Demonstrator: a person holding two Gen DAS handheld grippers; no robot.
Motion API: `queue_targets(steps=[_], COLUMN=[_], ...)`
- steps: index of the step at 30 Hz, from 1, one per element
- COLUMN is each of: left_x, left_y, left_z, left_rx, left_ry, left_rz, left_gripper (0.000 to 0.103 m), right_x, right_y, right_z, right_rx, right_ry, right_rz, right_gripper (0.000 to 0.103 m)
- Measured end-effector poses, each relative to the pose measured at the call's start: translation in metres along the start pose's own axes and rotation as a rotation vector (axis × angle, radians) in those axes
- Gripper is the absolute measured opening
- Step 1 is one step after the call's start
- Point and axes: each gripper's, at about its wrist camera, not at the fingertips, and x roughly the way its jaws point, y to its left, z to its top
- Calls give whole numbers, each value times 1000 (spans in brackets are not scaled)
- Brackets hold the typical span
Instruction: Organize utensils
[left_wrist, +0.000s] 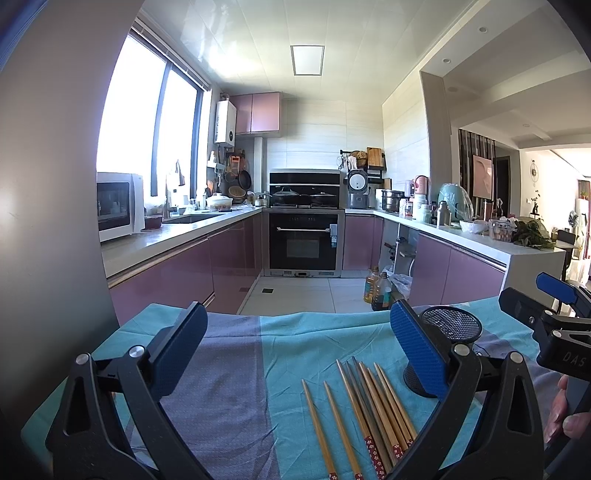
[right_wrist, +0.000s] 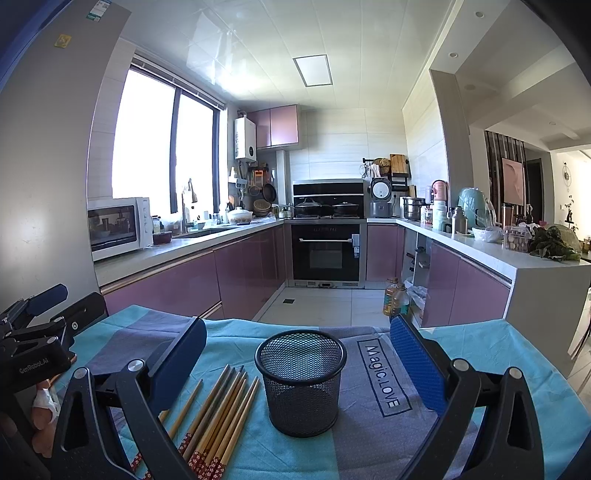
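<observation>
Both grippers are just hanging there side by side, jaws spread wide, nothing between them. Left gripper (left_wrist: 299, 350) fills the bottom of its own view, right gripper (right_wrist: 299, 354) same deal in its own. A hand (left_wrist: 567, 413) peeks in at the lower right edge, fingers curled around the right gripper's body.
</observation>
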Motion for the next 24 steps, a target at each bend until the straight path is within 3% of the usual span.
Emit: queue_targets(steps=[15,24], left_x=[5,13], left_y=[0,7], left_z=[-5,-12], left_rx=[2,16], left_ry=[11,76], left_rz=[-3,-8], left_gripper=[98,98], right_x=[1,3], right_y=[-1,2], right_z=[-3,-8], right_rx=[7,-5], right_ry=[9,71], right_rz=[5,68], right_gripper=[96,96])
